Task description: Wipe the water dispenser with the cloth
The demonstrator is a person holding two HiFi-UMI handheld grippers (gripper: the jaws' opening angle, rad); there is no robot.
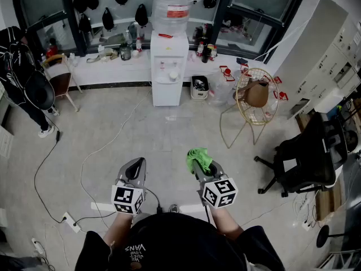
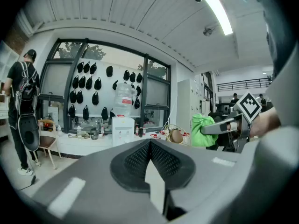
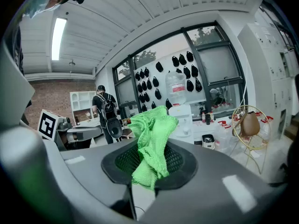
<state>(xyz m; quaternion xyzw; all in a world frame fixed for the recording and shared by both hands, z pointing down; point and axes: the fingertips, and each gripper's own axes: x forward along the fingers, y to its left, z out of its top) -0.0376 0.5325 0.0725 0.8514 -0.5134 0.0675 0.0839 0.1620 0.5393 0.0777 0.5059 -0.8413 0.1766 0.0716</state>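
The white water dispenser (image 1: 168, 68) stands against the far window wall with a large clear bottle (image 1: 172, 5) on top. It is well ahead of both grippers, across open floor. My right gripper (image 1: 197, 164) is shut on a bright green cloth (image 1: 198, 157), which bunches up above the jaws and hangs down between them in the right gripper view, cloth (image 3: 152, 143). My left gripper (image 1: 137, 163) is shut with nothing in it, its tips meeting (image 2: 150, 144). The dispenser (image 2: 123, 129) shows small in the left gripper view, and again as the dispenser (image 3: 183, 119) behind the cloth.
A person in black (image 1: 21, 75) stands at the far left by a chair (image 1: 59, 79). A gold wire stand (image 1: 256, 103) and a bin (image 1: 199, 87) sit right of the dispenser. A black office chair (image 1: 304, 157) is at the right. Cables (image 1: 84, 162) and a power strip (image 1: 71, 222) lie on the floor at the left.
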